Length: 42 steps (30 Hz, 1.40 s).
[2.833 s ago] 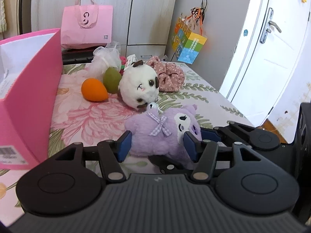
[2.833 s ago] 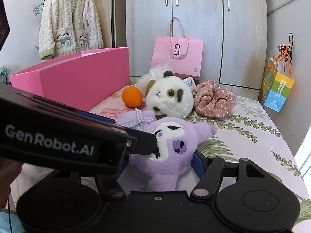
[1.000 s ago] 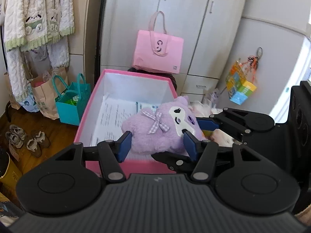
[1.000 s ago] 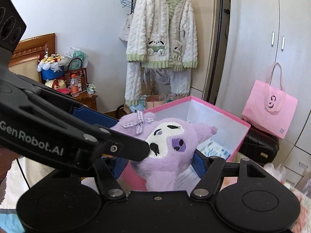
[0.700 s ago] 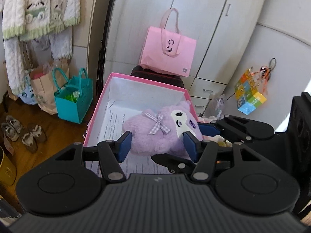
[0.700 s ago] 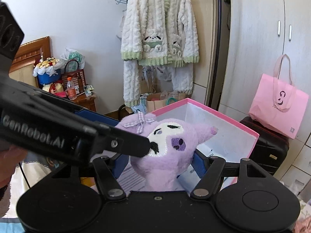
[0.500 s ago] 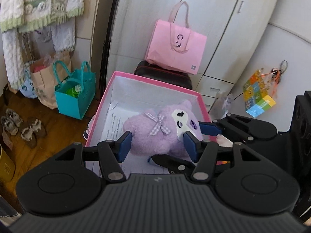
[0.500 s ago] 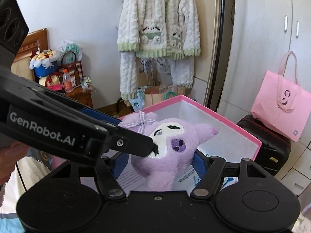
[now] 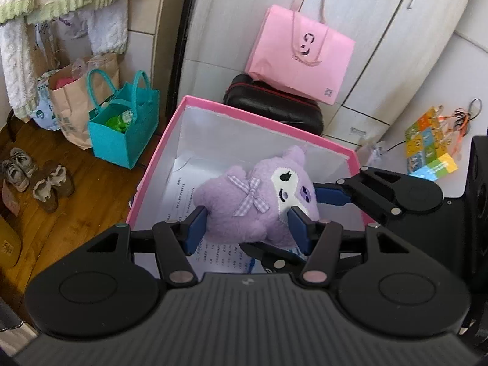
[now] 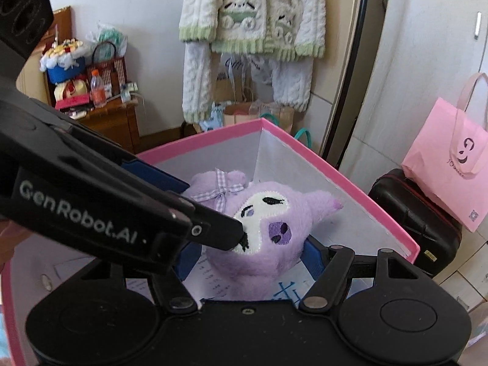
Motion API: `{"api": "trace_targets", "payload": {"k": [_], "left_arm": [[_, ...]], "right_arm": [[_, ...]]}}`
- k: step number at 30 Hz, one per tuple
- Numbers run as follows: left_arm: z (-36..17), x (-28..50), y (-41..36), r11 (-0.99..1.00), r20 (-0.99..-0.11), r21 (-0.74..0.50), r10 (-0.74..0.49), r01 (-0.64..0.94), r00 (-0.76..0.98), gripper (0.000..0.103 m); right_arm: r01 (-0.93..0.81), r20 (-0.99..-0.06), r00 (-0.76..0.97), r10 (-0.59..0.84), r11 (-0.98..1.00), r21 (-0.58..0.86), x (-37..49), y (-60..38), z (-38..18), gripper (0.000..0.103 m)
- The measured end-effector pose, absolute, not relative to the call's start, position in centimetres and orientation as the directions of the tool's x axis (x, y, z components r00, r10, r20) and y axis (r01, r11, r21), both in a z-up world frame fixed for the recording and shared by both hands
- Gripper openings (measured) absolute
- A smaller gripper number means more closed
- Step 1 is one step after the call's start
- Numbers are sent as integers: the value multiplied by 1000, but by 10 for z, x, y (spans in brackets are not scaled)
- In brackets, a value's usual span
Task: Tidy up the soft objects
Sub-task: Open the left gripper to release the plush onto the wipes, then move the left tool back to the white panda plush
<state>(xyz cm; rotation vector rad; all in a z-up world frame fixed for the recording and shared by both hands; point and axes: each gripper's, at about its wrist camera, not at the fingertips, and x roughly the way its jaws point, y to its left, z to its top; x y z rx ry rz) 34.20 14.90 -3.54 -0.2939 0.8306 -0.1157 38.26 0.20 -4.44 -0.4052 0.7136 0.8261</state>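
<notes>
Now both claws, left (image 9: 247,228) and right (image 10: 248,260), clamp purple plush (image 9: 259,201), lower inside pink box (image 9: 305,141) than before.

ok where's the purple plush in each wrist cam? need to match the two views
Left wrist: purple plush at centre, between the left gripper fingers, over the pink box.
Right wrist: purple plush at centre, between the right gripper fingers, part hidden by the other gripper's finger on the left.
Shared landmark: pink tote bag, top centre in the left view, far right in the right view.
</notes>
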Motion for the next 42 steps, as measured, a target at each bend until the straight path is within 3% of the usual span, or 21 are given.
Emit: {"api": "trace_targets", "payload": {"k": [6,11,24,36,42], "left_arm": [[-37,345,141,973,-733,-230,-157,-24,662,61],[-20,324,143,979,-683,-198,-108,-41,723,67],[31,233,125,990,-609,-124,-130,69,782,72],[73,147,91,963,-553,-88,-260,255,792,77],[75,123,66,932,-558,-75,-333,354,760,77]], "right_arm": [[-794,-755,448,479,601,-89,385,7,-48,80],[-799,-730,465,502,592,-101,364,-5,-36,82],[-781,-688,515,511,610,-132,290,-47,5,82],[-743,-638,521,566,669,-13,228,-141,55,83],[-680,-594,597,539,733,-19,201,-194,68,85]]}}
